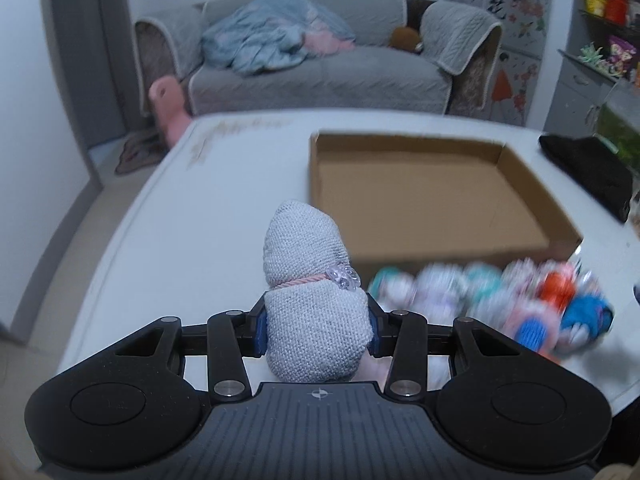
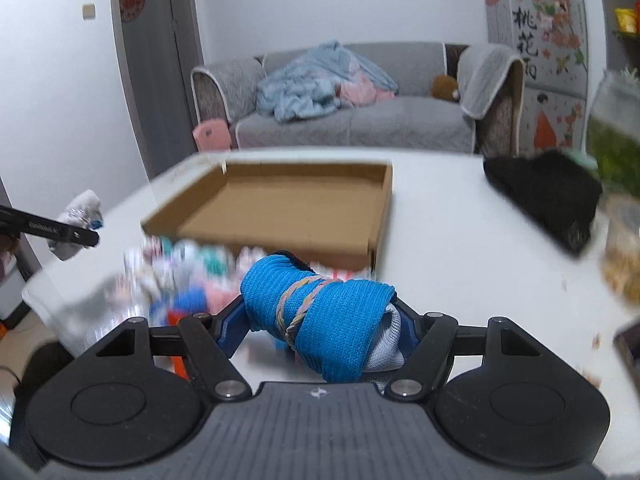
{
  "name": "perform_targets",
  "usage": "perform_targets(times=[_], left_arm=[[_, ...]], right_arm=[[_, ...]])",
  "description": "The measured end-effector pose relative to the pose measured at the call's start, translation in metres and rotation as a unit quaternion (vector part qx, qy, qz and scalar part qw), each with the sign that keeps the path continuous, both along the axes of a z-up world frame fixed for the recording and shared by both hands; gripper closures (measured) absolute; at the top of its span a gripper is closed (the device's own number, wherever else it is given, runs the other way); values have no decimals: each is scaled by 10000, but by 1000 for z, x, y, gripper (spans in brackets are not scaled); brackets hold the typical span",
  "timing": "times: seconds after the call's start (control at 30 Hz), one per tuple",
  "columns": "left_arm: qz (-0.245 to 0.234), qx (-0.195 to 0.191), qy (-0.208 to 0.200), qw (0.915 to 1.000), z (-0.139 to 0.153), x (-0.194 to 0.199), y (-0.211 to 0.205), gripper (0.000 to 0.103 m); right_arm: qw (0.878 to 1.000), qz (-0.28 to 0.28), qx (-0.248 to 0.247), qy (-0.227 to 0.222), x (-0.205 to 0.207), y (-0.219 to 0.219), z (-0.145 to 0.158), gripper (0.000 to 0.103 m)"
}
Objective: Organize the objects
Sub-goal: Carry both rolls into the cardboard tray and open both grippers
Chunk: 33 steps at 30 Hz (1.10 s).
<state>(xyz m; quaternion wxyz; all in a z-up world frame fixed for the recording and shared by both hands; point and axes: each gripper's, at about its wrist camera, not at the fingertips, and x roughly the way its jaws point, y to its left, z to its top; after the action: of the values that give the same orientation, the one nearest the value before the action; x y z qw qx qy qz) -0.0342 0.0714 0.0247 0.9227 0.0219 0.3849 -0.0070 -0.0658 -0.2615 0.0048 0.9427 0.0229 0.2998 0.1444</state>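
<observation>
- Over the white table (image 1: 168,240), seen from the left wrist, the left gripper (image 1: 316,320) is clamped narrow on a grey rolled sock (image 1: 312,280), both pads pressing its sides.
- That grey roll stands upright, tied at the middle with a pink cord (image 1: 296,282) carrying clear beads (image 1: 344,276).
- Its tip lies just left of the near left corner of the cardboard box (image 1: 420,200), which sits open and bare inside.
- Against the box's near wall, a blurred pile of rolled socks (image 1: 492,300) lies on the table, white, teal, pink, orange and blue.
- Right of the box lies a black cloth (image 1: 588,168); beyond the box stands a grey sofa (image 1: 320,68).
- From the right wrist, the right gripper (image 2: 320,324) grips a blue rolled sock (image 2: 320,312) at about half width, the roll lying crosswise and tilted between the pads.
- 1 braided band (image 2: 296,304) wraps the blue roll, and a grey mesh end (image 2: 388,344) pokes out at its right.
- This roll hangs in front of the box's (image 2: 280,208) near wall, above the blurred pile (image 2: 180,280).
- Left of the box, the left gripper (image 2: 86,238) shows with its grey roll (image 2: 82,208).
</observation>
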Motion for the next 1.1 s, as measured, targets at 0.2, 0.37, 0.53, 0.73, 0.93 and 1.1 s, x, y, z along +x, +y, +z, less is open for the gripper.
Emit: perform_targets(times=[0.2,0.37,0.53,0.73,0.93,1.1], left_arm=[[-324,-83,-145,9993,37,57,-17,53],[-382,-131,10,9992,39,121,-26,53],[-467,-130,235,9985,18,177,-39,53],[-553,64,461,9974,-23,224,-51,52],[-449,180,734,9961,-64,248,-49,52],[-407,174,808,9957,-75,254,-47,52]], right_arm=[[9991,233,88,-337,57,6,46,35],[9988,429,201,-145,129,24,61,35],[9978,595,250,165,193,58,50,35],[9942,604,357,819,254,93,13,35],[9877,474,424,1431,295,117,-22,35],[9836,315,412,1725,316,131,-33,35]])
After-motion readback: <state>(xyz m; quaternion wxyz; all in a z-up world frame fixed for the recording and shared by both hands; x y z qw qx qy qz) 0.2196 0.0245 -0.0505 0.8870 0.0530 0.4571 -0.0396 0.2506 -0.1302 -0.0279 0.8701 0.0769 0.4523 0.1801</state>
